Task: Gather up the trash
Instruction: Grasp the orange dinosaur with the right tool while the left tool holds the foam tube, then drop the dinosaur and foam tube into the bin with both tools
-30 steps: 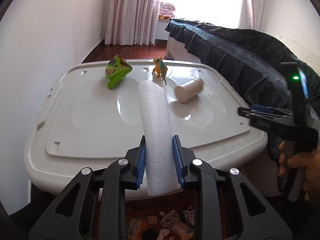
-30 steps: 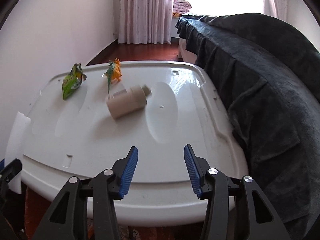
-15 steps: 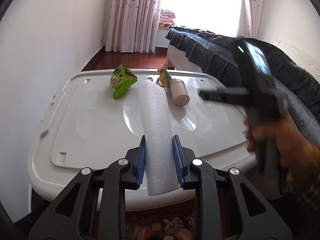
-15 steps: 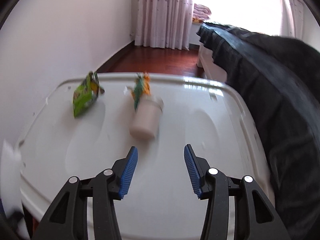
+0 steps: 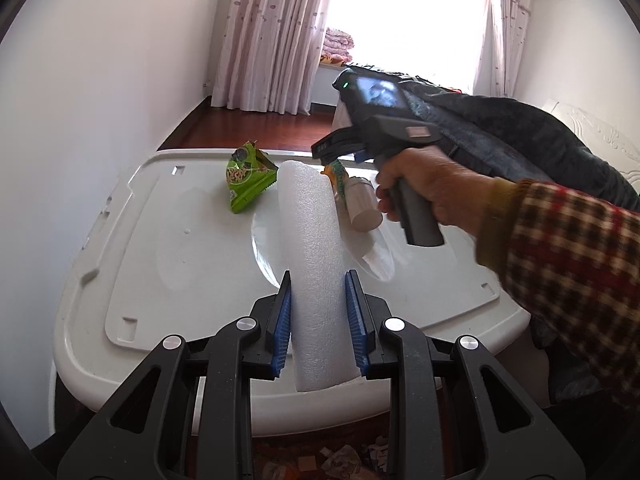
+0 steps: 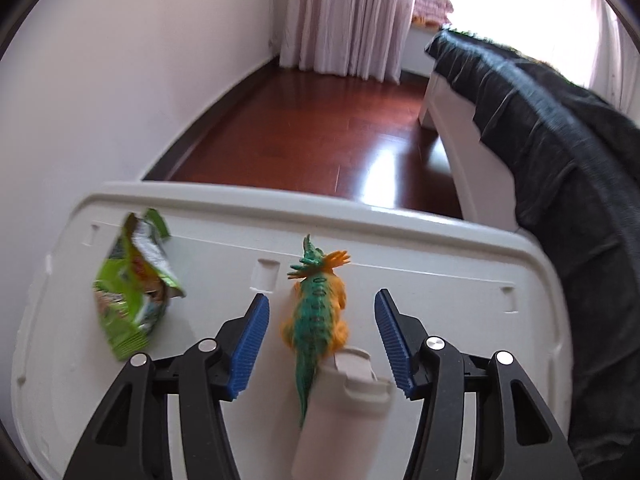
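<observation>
A white moulded plastic tabletop (image 5: 168, 264), shaped like a large bin lid with shallow recesses and a raised rim, was seen in a narrow room with a plain white wall on the left, a reddish-brown wooden floor (image 6: 320, 132) beyond, and pale patterned curtains (image 5: 272, 32) beside a bright window. A bed draped with a dark blanket (image 6: 560, 152) ran along the right side. A white foam tube (image 5: 314, 264) was clamped between the blue pads of the left gripper (image 5: 319, 320), whose jaws were closed tightly against its sides, the tube projecting forward over the tabletop. A green snack wrapper (image 5: 246, 178) lay toward the far left of the surface, well apart from the other items. An orange and green toy dinosaur (image 6: 320, 312) stood near the far edge, its tail touching or overlapping a beige cylindrical container (image 6: 344, 412) lying on its side just in front of it. The right gripper (image 6: 320, 340), held by a hand (image 5: 436, 188) in a checked sleeve, was positioned over these two items with its jaws part-way apart and opening; the dinosaur and the container's end were seen between the pads, which pressed on neither. Scraps, possibly paper trash, were glimpsed below the near edge of the tabletop, though they were too small to be identified.
</observation>
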The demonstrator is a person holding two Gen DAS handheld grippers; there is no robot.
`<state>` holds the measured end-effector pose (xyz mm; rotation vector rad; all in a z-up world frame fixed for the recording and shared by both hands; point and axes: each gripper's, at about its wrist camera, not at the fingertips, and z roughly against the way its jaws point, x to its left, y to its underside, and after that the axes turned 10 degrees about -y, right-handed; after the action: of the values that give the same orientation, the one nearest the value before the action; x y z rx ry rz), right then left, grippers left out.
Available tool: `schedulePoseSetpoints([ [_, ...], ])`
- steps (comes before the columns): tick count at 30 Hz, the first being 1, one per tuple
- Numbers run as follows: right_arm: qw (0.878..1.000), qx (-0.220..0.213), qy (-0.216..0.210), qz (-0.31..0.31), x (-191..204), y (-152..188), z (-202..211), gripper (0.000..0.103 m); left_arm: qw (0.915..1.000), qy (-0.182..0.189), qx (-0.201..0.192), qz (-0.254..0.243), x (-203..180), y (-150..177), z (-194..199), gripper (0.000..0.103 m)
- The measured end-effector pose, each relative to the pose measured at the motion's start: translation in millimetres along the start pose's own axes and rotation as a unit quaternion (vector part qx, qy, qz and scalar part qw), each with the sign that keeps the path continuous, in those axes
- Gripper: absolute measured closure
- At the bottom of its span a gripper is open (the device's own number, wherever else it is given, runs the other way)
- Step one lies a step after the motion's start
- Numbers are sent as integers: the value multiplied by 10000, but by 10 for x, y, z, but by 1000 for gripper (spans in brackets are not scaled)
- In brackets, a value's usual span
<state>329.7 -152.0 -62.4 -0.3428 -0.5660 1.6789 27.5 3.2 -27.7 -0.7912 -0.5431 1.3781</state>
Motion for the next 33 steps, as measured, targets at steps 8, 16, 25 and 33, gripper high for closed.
schedulePoseSetpoints([
  [8,9984,473,182,268,83,-79,-377,69,9999,-69,81,31,32,31,-62,78],
  [16,9983,-7,-14,575,233,-65,71,70,9999,-162,28,3,9,45,-40,78],
  [25,9957,-494,-318,719,416,272,1017,70,9995,-302,-68,-28,6,66,98,78],
  [33,9938,-687,-545,689,561,1177,1903,70,9988,-466,-53,-144,38,238,346,78],
])
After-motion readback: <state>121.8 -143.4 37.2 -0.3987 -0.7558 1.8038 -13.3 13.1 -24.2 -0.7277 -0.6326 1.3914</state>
